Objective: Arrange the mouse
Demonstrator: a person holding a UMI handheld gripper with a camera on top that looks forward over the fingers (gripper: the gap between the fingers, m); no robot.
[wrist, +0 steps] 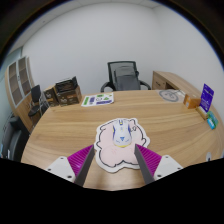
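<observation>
While wide open, claw point(113, 168) holds nothing

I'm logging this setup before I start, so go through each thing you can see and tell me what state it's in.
Claw: open, holding nothing.
Mouse: resting on the mouse pad, just ahead of the claw, untouched.
Mouse pad: lying flat on the table, its near edge between the claw's fingers.
Office chair: empty, behind the table.
Table: wooden, bearing the mouse pad.

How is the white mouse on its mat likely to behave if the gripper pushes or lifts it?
The mouse looks rigid and small, so probably light. Its smooth, rounded shell may slip between the open gripper fingers. Pushed, it would likely slide across the mouse mat rather than roll or tip.
</observation>
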